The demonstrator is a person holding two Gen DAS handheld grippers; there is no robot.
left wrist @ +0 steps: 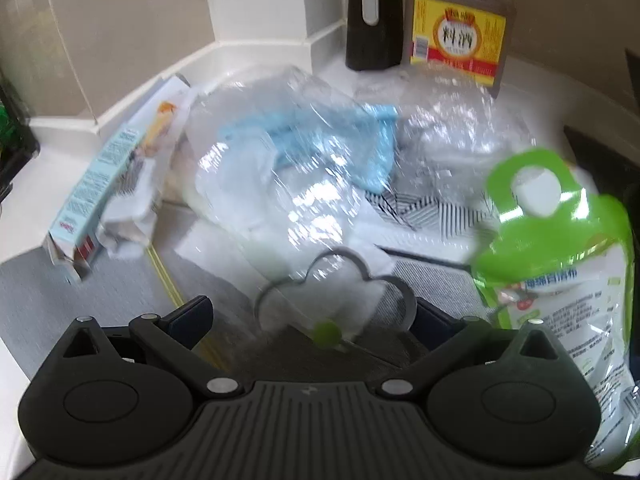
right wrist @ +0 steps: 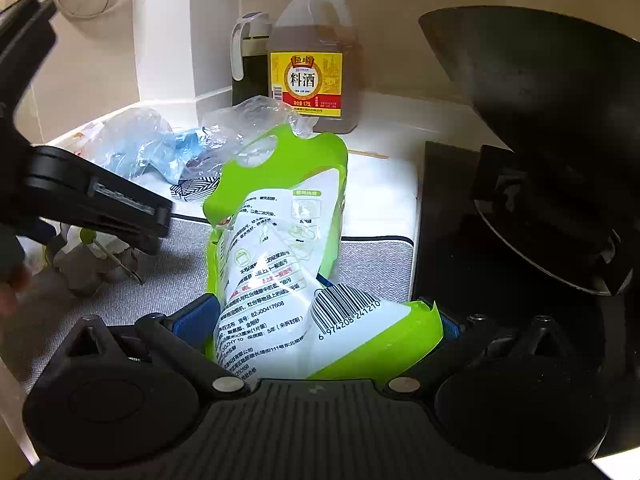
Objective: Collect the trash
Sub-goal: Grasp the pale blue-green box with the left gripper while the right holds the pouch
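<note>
My right gripper (right wrist: pixel 320 320) is shut on a green and white plastic package (right wrist: pixel 280 248) and holds it upright above the grey mat; the same package shows at the right of the left wrist view (left wrist: pixel 560 264). My left gripper (left wrist: pixel 312 312) is open over a cloud-shaped metal ring with a green knob (left wrist: pixel 332 304). A crumpled clear plastic bag (left wrist: pixel 280 152) with blue cloth inside lies ahead. A torn light-blue carton (left wrist: pixel 108 184) lies at the left. More clear plastic (left wrist: pixel 452 128) lies at the back right.
A cooking wine jug (right wrist: pixel 312 68) and a dark sauce bottle (right wrist: pixel 248 64) stand at the back by the wall. A black wok (right wrist: pixel 540 100) sits on the stove at right. A grey mat (right wrist: pixel 372 268) covers the counter. The left gripper's body (right wrist: pixel 96 196) reaches in from the left.
</note>
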